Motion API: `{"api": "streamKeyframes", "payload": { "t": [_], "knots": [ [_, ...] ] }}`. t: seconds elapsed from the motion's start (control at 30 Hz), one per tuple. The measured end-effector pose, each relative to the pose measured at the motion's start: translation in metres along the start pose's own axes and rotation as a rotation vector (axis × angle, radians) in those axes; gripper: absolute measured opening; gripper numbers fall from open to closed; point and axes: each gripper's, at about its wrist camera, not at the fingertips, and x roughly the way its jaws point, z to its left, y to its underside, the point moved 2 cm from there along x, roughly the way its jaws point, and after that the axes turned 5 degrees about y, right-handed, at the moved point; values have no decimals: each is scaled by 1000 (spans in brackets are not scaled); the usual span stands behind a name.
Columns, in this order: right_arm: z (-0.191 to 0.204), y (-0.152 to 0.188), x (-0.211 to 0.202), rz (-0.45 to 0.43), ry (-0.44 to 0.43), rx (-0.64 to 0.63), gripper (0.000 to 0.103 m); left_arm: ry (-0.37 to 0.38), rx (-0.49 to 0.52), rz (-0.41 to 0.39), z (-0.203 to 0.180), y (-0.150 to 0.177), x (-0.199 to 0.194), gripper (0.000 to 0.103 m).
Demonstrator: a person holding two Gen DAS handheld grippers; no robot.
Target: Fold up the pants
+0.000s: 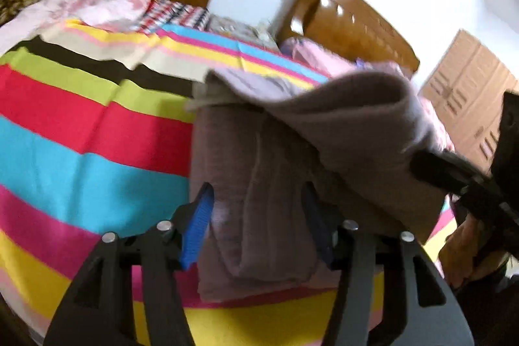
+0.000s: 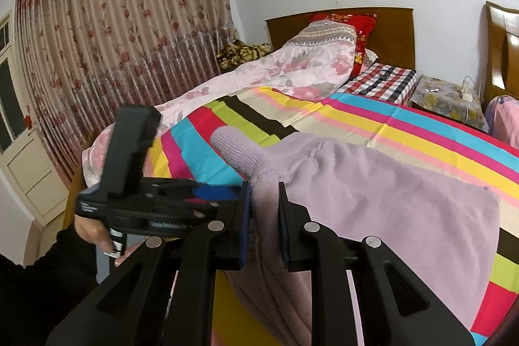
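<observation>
Pants (image 2: 373,200) of mauve knit fabric lie partly folded on the striped bedspread (image 2: 421,132) of the bed, with one ribbed cuff (image 2: 232,141) pointing toward the far side.

My right gripper (image 2: 264,216) is clamped on a bunched section of the pants just below the cuff; both blue pads (image 2: 244,222) press against the fabric. From this grip the cloth hangs down over the near edge of the bed.

My left gripper (image 1: 256,216) stands with its jaws parted. A folded layer of the pants sits between the pads (image 1: 199,229), but the pads do not press on it. In the left wrist view, an upper layer of the pants (image 1: 340,106) drapes across from the right, lifted above the lower layer. The view is blurred.

My left hand (image 2: 94,232) shows in the right wrist view, wrapped around the handle of the left gripper, just left of the right gripper.

A pink floral quilt (image 2: 275,70) lies at the far side of the bed, against a wooden headboard (image 2: 392,34). A flowered curtain (image 2: 113,38) covers the wall at left.
</observation>
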Motion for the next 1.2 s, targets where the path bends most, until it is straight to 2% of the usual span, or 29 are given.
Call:
{"api": "streamKeyframes", "payload": {
  "t": [0.03,0.07,0.1,0.17,0.23,0.27,0.3,0.37,0.43,0.47,0.5,0.53,0.63,0.7,0.77,0.8,0.87,0.9,0.97,1.03,1.1,1.13,1.17,1.2],
  "knots": [
    [4,2,1,6,-5,-20,18,-14,-12,7,3,1,0,37],
    [10,4,3,17,-4,-54,18,-76,-34,6,9,4,0,18],
    [19,9,6,34,-1,-95,18,-135,-79,-22,19,6,-5,18],
    [40,25,20,111,20,-231,18,-121,-193,-83,39,10,-19,19],
    [63,60,47,212,94,-418,19,-144,-288,-150,60,14,-37,19],
    [69,70,50,184,127,-461,21,-151,-291,-160,64,12,-39,26],
    [71,71,50,167,136,-458,23,-157,-275,-163,61,8,-45,29],
    [66,64,49,174,108,-400,26,-157,-219,-176,43,1,-55,52],
    [61,61,49,184,90,-365,29,-84,-150,-192,14,-10,-63,64],
    [64,61,47,184,90,-377,48,-49,-118,-188,-3,-14,-64,66],
    [71,63,39,179,60,-400,62,-26,-74,-179,-19,-22,-61,69],
    [76,64,29,162,30,-413,65,-20,-37,-168,-31,-28,-56,70],
    [70,64,-8,98,57,-377,64,0,54,-108,-58,-33,-30,72],
    [38,62,-29,76,144,-272,63,-4,90,-47,-65,-30,-2,72],
    [3,66,-39,96,214,-158,63,-7,87,17,-61,-22,18,72],
    [-19,76,-40,150,236,-92,63,-30,87,60,-57,-13,32,71],
    [-31,95,-33,257,199,-62,65,-112,147,53,-55,-1,44,70],
    [-29,106,-32,264,198,-89,65,-136,163,60,-54,2,46,71],
    [-22,112,-36,246,218,-98,66,-163,149,67,-54,2,47,71],
    [-26,112,-44,220,190,-52,66,-175,142,67,-53,0,51,71],
    [-38,109,-60,161,178,14,59,-202,162,72,-53,-2,55,71],
    [-48,108,-73,111,195,70,59,-217,166,72,-54,0,55,71],
    [-59,110,-81,100,212,115,60,-227,165,71,-54,1,54,72],
    [-65,115,-81,130,210,130,60,-232,164,69,-55,3,51,72]
  ]
}}
